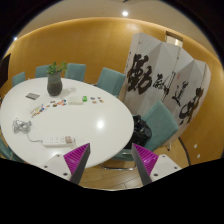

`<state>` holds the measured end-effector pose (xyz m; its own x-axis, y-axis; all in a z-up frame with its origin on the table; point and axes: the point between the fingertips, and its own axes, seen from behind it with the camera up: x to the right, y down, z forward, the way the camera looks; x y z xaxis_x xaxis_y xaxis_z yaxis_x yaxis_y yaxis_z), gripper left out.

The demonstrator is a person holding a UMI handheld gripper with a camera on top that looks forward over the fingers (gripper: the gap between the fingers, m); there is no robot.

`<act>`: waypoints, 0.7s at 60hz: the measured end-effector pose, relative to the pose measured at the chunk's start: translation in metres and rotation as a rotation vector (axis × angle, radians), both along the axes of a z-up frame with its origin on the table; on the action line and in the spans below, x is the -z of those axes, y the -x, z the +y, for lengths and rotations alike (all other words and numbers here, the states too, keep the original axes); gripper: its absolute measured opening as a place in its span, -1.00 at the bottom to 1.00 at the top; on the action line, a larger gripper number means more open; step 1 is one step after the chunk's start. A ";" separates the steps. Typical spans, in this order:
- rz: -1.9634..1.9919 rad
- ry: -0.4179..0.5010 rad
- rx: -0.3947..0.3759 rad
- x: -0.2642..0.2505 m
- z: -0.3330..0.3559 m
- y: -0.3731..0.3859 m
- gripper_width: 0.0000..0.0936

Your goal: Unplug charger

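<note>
The white charger (57, 139) lay flat on the round, smooth white table (95, 125), just ahead of the left finger. The gripper (110, 160) hovered open, holding nothing, pink pads (77, 157) apart. Further stood a plant pot (55, 85), teal chairs (110, 80) and a folding screen (165, 85).

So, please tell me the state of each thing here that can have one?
gripper: open, holding nothing, above the table edge
power strip: lying flat on the table, ahead of the left finger
plant: upright
screen: unfolded, standing
chairs: unoccupied
</note>
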<state>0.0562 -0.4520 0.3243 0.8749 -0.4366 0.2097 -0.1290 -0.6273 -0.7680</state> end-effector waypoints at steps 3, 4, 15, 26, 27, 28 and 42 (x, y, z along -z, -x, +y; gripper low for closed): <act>0.005 0.007 0.004 0.005 -0.004 0.000 0.86; 0.008 0.012 0.006 0.008 -0.005 0.000 0.86; 0.015 0.035 0.001 0.068 -0.008 -0.009 0.86; 0.070 0.040 -0.053 0.156 -0.007 0.020 0.87; 0.080 0.032 -0.059 0.164 -0.003 0.025 0.86; 0.092 0.027 -0.068 0.173 0.002 0.032 0.86; 0.196 -0.088 -0.228 0.249 0.108 0.114 0.87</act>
<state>-0.0575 -0.3437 0.0756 0.9724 -0.2335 -0.0025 -0.1435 -0.5894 -0.7950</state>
